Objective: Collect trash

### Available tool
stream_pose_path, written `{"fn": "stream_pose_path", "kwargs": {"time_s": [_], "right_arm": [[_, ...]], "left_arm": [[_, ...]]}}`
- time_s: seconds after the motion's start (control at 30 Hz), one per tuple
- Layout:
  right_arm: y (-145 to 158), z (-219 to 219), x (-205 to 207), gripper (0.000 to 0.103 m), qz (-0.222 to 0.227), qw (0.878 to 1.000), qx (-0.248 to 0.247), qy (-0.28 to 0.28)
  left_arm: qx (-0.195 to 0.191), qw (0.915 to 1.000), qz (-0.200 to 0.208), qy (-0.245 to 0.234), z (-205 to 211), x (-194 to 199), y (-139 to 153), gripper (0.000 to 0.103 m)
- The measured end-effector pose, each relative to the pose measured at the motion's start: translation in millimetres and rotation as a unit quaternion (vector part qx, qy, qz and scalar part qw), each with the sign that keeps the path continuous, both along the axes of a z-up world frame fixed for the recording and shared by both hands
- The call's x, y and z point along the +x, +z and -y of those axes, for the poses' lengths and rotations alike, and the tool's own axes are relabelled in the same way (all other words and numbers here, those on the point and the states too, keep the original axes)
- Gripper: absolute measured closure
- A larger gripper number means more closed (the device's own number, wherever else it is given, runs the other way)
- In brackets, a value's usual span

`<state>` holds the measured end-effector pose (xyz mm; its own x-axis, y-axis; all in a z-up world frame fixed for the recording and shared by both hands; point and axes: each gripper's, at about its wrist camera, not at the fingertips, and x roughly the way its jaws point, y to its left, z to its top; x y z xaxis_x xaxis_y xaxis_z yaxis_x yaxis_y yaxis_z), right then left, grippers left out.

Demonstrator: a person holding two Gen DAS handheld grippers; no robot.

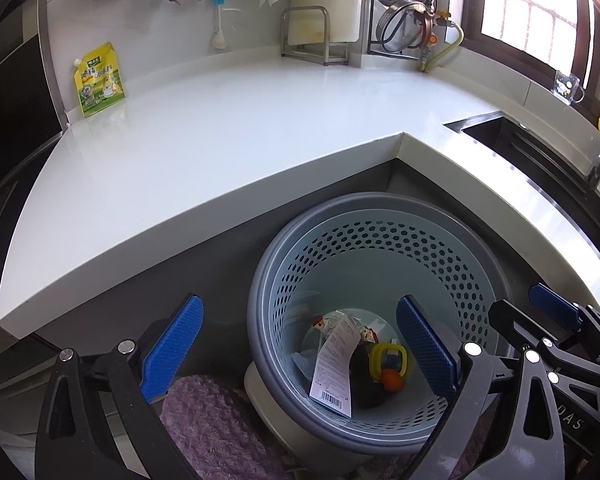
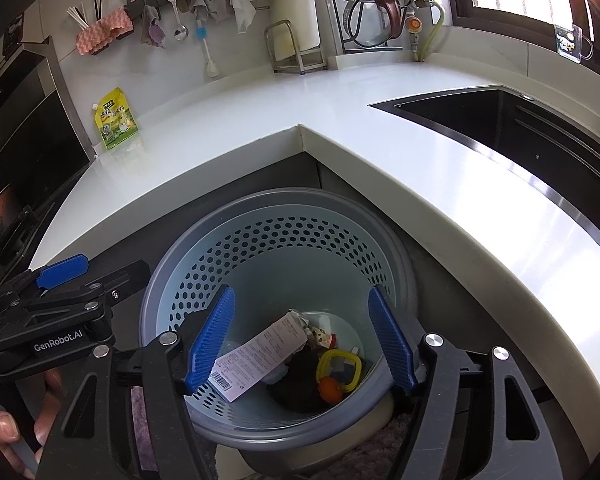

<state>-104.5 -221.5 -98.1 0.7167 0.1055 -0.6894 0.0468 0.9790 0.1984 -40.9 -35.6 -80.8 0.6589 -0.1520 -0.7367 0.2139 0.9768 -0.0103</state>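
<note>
A pale blue perforated trash bin [image 1: 380,240] stands on the floor in the corner under the white counter; it also shows in the right wrist view [image 2: 276,236]. Inside lie a paper receipt [image 1: 334,364] [image 2: 256,354], a yellow ring-shaped plastic piece [image 1: 388,356] [image 2: 338,364], an orange ball [image 1: 391,380] [image 2: 329,388] and dark scraps. My left gripper [image 1: 300,350] is open and empty above the bin's left rim. My right gripper [image 2: 302,344] is open and empty above the bin's mouth. A yellow-green pouch [image 1: 98,80] [image 2: 115,118] stands on the counter by the wall.
The white L-shaped counter [image 1: 220,128] [image 2: 380,128] wraps around the bin. A black sink [image 2: 500,120] is at the right. A cutting board rack [image 1: 314,36] and dish rack [image 1: 412,4] stand at the back wall. A purple rug [image 1: 212,428] lies on the floor.
</note>
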Motion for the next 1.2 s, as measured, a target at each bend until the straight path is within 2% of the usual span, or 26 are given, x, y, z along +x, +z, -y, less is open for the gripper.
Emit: {"fn": "stream_pose_path", "kwargs": {"time_s": [0.77, 1.2], "right_arm": [[3, -4, -3, 0.035, 0.001, 1.000, -0.004, 0.002], [7, -7, -6, 0.035, 0.005, 1.000, -0.008, 0.003]], "left_arm": [[0.007, 0.9999, 0.005, 0.011, -4, -3, 7, 0.007], [0.012, 0.9994, 0.024, 0.020, -7, -8, 20, 0.006]]}}
